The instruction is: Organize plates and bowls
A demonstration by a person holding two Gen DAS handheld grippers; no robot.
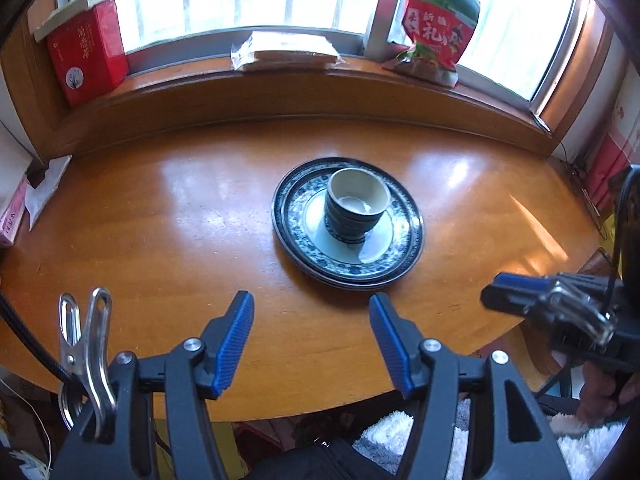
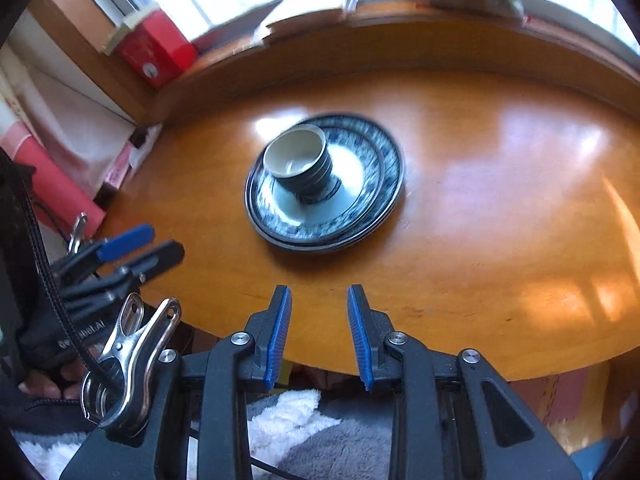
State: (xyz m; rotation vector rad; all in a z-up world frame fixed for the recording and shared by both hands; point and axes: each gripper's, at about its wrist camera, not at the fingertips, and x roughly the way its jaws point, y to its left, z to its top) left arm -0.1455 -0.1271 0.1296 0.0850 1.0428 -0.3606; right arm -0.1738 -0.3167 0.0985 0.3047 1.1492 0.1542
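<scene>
In my left wrist view, a stack of blue-patterned plates (image 1: 347, 227) sits at the centre of the frame on a glossy orange wooden worktop (image 1: 160, 216). A stack of dark bowls (image 1: 357, 204) with cream insides stands on the plates. I cannot count the plates or the bowls with certainty.

My left gripper (image 1: 312, 334) fills the bottom of the frame, its blue-padded fingers (image 1: 236, 338) spread wide with nothing between them, well short of the plates. My right gripper (image 1: 504, 294) enters from the right edge, partly cut off, and the hand holding it is barely visible.

In the blurred right wrist view, the plates (image 2: 325, 182) lie just above centre. My right gripper's fingers (image 2: 278, 332) at the bottom stand apart with a narrower gap, holding nothing.

Along the windowsill in the upper frame stand a red box (image 1: 86, 58) at left, a flat wrapped packet (image 1: 286, 51) in the middle, and a red and green bag (image 1: 436, 26) at right. Glare washes out the window.
</scene>
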